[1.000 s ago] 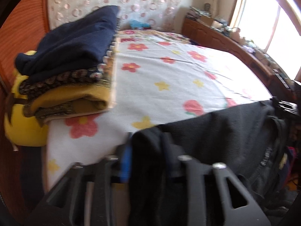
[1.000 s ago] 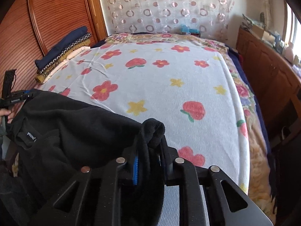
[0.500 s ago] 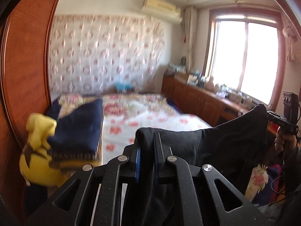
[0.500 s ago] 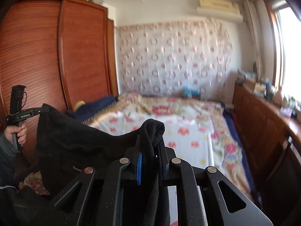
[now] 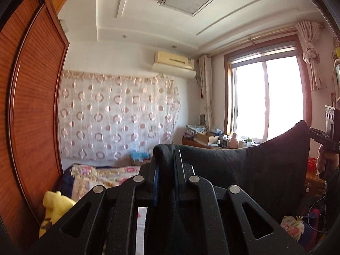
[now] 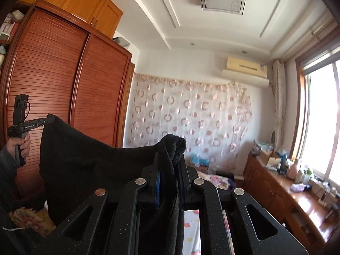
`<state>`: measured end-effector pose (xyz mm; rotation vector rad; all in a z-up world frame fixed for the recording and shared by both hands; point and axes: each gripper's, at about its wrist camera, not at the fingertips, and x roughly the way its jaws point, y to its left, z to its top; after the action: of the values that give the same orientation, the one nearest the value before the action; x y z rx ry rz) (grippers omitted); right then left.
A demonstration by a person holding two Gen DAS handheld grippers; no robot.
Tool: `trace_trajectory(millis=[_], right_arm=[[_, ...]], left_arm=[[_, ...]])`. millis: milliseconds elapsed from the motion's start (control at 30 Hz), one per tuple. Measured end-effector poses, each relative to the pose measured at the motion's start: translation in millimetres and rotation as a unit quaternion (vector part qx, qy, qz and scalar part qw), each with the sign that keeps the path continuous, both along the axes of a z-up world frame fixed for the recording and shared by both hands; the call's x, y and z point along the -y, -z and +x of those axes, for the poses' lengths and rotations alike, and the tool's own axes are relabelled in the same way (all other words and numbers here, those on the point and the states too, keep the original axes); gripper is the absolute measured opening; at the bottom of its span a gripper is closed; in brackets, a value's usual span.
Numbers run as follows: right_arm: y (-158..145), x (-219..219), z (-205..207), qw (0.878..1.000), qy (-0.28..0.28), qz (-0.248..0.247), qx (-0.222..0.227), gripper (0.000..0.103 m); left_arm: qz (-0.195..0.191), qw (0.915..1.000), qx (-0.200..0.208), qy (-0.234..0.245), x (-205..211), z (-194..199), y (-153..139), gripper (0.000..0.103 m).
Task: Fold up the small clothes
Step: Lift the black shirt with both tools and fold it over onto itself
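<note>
A black garment point(image 5: 244, 170) hangs spread in the air between my two grippers, held up by its top corners. In the left wrist view my left gripper point(image 5: 166, 170) is shut on a bunched corner of it. The cloth runs rightward to my right gripper point(image 5: 310, 130), which pinches the other corner. In the right wrist view my right gripper point(image 6: 170, 170) is shut on a rolled corner of the garment point(image 6: 85, 159). The top edge runs left to my left gripper point(image 6: 46, 120), held by a hand point(image 6: 21, 146). The garment's lower part is hidden behind the fingers.
Below lies the bed with its flowered sheet point(image 6: 191, 223), and a yellow plush toy point(image 5: 56, 204) sits at its left. A tall wooden wardrobe point(image 6: 63, 95) stands on the left. A wooden sideboard point(image 6: 276, 191) with bottles runs under the window on the right.
Both grippers have risen from the bed with the black garment. The views tipped up from the sheet to the room, and the garment now hangs stretched between them.
</note>
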<state>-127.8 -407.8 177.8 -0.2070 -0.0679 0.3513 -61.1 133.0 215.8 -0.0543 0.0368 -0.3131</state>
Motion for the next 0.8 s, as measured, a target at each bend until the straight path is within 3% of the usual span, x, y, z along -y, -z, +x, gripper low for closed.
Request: trace_trajectory(millis=[167, 367, 500, 700, 800], right_arm=[[-13.0, 2.3, -5.8, 1.0, 0.012, -0.004, 0.025, 0.013], [10.1, -27.6, 64.3, 0.999, 0.037, -0.004, -0.015, 0.013], [22.9, -47.6, 135.5, 0.996, 0.036, -0.003, -0.082, 0.013], [91.5, -74.6, 260.7, 0.983, 0.057, -0.033, -0.174, 0.013], [121.3, -86.4, 322.7, 0.973, 0.074, -0.048, -0.215, 0.013]], left_arm=[[-0.004, 0.9998, 0.018, -0.011, -0.9, 14.7, -20.5, 0.012], [-0.003, 0.9988, -0.012, -0.047, 8.2, 82.5, -10.9, 0.012], [0.019, 0.9947, -0.065, -0.077, 21.1, 157.1, 30.1, 0.012], [0.055, 0.9789, -0.16, -0.115, 45.5, 265.5, 122.7, 0.012], [0.07, 0.9694, -0.208, -0.111, 57.9, 317.9, 165.1, 0.012]])
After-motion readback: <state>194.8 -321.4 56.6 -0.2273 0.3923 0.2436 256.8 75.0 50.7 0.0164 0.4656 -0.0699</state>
